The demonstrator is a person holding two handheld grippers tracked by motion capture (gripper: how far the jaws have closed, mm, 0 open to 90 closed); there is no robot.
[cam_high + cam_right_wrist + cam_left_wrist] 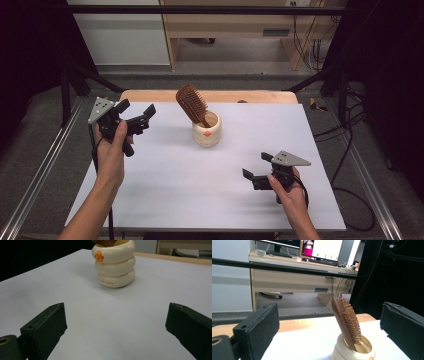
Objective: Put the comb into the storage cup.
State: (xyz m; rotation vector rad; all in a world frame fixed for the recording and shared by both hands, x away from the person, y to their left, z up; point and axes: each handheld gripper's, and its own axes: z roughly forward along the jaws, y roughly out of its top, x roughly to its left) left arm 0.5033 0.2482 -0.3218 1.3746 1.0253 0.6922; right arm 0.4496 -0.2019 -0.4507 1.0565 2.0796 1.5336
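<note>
Brush (191, 102) stands handle-down in cup (207, 131), centre of the high view, upper middle of the white sheet (165, 180). Head leans toward upper left of frame, bristles facing right. Cup is cream, ringed, with an orange mark on its front.

Left gripper (136, 120) held up at upper left of the sheet, jaws wide, nothing between them. In the left gripper view the brush head sits between the jaws but farther off, not touched.

Right gripper (256, 171) low at lower right, jaws wide, empty, well apart from the cup.

Risks, as judged: brush is top-heavy and tilted; a sideways pull on the head could tip the light cup or drag it across the sheet. A grip on the bristles could slip. Unbraced cup may lift with the handle.
</note>
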